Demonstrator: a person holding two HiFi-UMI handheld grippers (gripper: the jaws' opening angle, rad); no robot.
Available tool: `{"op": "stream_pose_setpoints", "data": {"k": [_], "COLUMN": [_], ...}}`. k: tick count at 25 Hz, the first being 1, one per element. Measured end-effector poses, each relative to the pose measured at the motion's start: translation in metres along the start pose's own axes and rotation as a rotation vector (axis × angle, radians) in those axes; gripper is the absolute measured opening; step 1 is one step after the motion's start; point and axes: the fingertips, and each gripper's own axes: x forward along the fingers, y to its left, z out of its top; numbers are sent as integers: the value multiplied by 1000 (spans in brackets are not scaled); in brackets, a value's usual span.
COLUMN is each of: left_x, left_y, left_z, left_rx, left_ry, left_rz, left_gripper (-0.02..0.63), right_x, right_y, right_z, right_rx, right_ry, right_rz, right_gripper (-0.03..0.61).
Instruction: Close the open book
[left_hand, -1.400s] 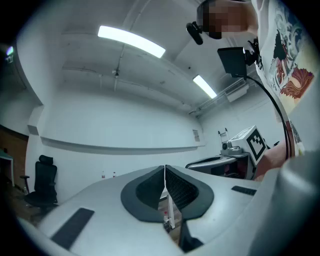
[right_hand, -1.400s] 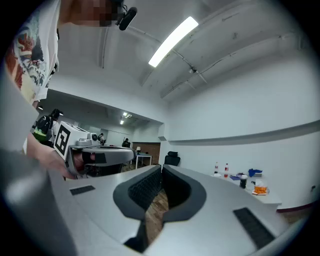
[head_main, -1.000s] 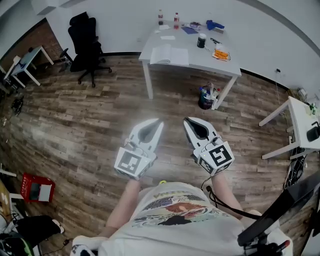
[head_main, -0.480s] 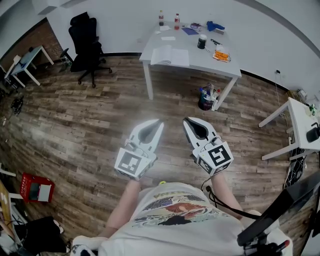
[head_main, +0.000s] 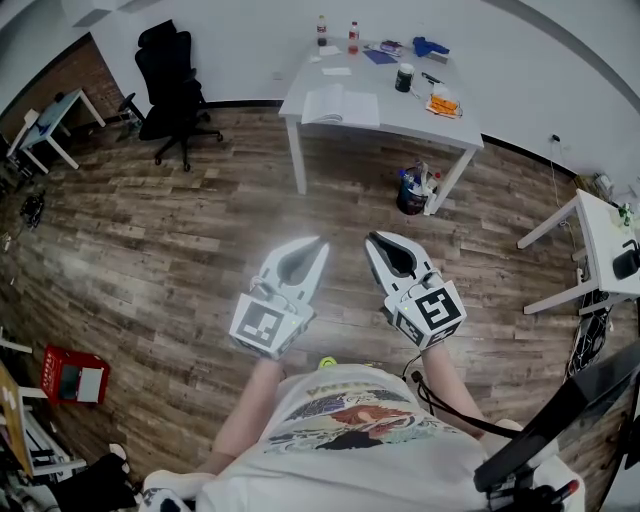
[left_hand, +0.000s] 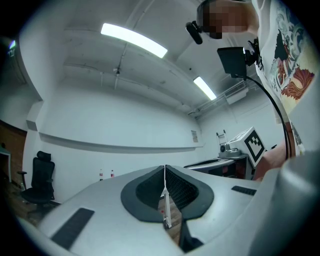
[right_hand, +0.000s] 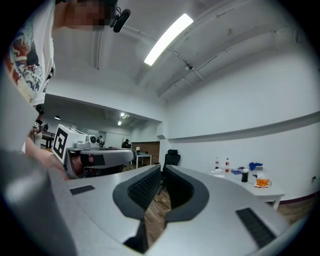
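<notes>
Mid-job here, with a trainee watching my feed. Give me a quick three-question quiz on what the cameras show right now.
1. True or false: the open book lies on the white table, well ahead of both grippers.
2. Multiple choice: the left gripper and right gripper are A) both shut and empty, B) both wide open, C) both clamped on the book.
3. Fill in: in the head view, the black office chair stands to the table's ____.
Key: 1 true; 2 A; 3 left.
</notes>
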Motion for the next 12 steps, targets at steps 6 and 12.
{"op": "stream_pose_setpoints", "data": {"k": [6,12], "left_x": [-8,-16], "left_y": [3,8], "left_z": [0,-5], "left_rx": [-7,-8], "left_ry": [-5,7], "left_rz": [3,17], "left_gripper": [14,14], "right_x": [3,8], "right_y": [9,16], "right_z": [-3,-6], "right_rx": [0,-1], "right_ry": [6,12], "right_rz": [-3,4], "right_gripper": [26,26]}}
